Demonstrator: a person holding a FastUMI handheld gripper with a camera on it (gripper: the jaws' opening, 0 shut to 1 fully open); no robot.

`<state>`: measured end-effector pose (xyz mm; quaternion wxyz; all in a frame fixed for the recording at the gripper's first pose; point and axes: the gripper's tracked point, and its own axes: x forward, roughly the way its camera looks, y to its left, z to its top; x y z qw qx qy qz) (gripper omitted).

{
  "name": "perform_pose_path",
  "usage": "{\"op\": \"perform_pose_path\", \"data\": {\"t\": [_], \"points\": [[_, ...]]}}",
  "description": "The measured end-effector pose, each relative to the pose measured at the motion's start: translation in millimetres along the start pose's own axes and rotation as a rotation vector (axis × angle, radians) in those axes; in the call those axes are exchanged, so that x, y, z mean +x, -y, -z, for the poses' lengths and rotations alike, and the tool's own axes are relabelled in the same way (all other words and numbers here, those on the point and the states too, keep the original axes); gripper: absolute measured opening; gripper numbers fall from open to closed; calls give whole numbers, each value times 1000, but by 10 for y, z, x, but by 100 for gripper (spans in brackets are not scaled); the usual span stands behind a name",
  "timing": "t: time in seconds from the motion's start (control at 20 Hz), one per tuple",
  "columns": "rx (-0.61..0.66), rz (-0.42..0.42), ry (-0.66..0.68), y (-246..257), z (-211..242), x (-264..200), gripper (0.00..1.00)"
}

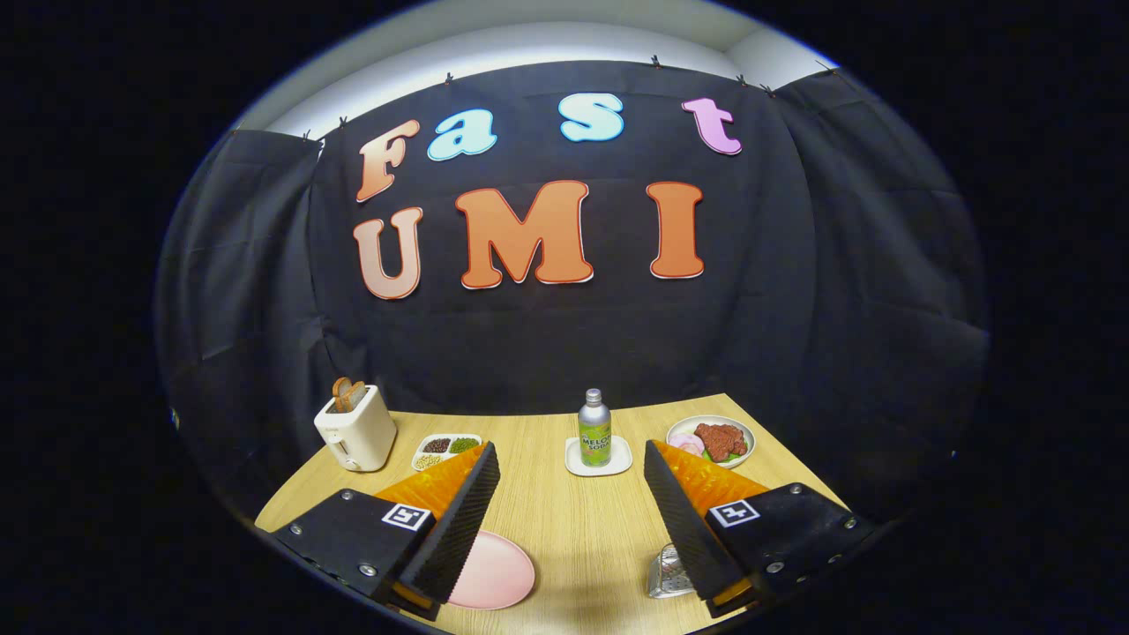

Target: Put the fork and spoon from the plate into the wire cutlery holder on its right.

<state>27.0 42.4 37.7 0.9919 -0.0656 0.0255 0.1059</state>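
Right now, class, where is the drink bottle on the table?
In the gripper view the bottle stands upright on a small white coaster, beyond the open gripper, between the divided snack tray and the plate of food.

The gripper hangs above the light wooden table, its two black ribbed fingers spread wide with nothing between them. A round pink plate lies partly under the left finger, a silvery wire cutlery holder beside the right. Beyond stand a cream toaster, a small divided dish, a green-labelled metal bottle on a white coaster and a plate of red food
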Motion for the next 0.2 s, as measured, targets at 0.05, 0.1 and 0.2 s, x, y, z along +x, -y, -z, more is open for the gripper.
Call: {"op": "perform_pose_path", "data": {"t": [0.05, 0.1, 0.2], "points": [[-17, 1, 7, -4, -7, -9, 99], [-31, 4, 12, -13, -2, -14, 99], [-46, -1, 20, -36, -3, -26, 99]]}}
